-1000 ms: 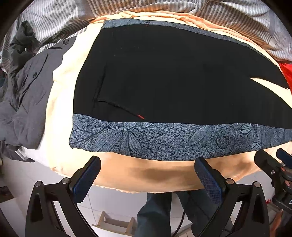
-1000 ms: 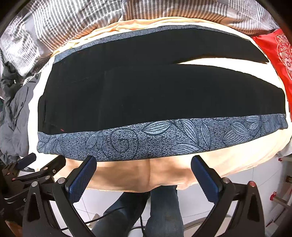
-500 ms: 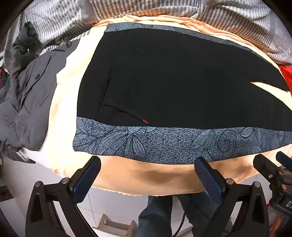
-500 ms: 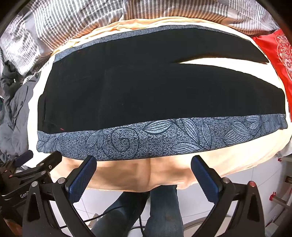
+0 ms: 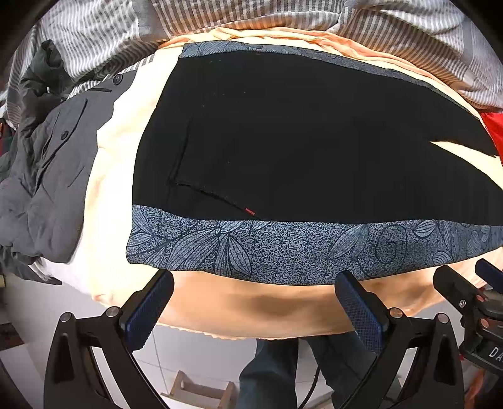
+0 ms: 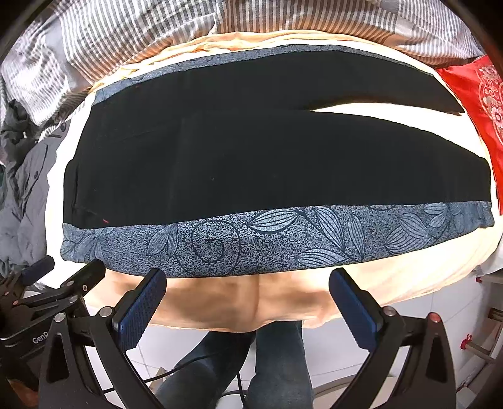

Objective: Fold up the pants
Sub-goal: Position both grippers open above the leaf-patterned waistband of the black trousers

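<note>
Black pants with blue-grey leaf-patterned side stripes lie flat across the peach bed sheet, waist to the left, the two legs parting at the right. The near patterned stripe runs along the bed's front edge. My left gripper hovers open just off that edge, below the waist end, with nothing between its fingers. My right gripper is also open and empty, just below the stripe near mid-leg. Each gripper shows at the edge of the other's view.
Grey buttoned garments are piled at the bed's left. A striped duvet lies bunched at the back. A red patterned cushion sits at the right. A person's jeans-clad legs stand on white floor tiles below.
Both grippers have edged closer to the bed's front edge, so the patterned stripe now sits lower in both views, nearer the fingertips. Both stay open.
</note>
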The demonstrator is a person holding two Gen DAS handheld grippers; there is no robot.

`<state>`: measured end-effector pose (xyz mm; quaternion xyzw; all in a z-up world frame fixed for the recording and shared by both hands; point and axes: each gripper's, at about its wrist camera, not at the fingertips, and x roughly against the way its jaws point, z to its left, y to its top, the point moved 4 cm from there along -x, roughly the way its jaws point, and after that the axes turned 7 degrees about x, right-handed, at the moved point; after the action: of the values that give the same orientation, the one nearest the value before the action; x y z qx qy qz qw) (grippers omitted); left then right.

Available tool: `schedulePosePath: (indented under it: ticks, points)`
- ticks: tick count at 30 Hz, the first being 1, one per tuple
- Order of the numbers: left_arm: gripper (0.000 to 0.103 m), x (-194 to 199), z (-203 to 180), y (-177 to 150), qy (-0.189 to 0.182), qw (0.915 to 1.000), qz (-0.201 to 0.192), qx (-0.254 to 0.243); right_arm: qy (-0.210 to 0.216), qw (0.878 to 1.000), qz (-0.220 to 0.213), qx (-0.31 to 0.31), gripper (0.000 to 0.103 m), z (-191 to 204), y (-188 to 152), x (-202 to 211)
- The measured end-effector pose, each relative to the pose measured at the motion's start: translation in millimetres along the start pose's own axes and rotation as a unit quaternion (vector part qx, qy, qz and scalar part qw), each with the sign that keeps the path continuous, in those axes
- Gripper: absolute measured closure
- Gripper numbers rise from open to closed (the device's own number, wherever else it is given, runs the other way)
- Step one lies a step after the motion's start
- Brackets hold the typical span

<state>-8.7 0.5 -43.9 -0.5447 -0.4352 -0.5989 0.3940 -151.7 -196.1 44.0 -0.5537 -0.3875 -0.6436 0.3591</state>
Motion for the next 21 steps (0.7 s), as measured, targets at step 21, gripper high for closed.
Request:
schedulePosePath:
  ticks: [21]
  points:
    - [0.000, -2.7, 4.0, 3.5, 0.001, 1.0000, 0.001, 0.001, -0.003, 1.000, 0.002, 0.007, 0.000, 2.0, 5.3, -1.2]
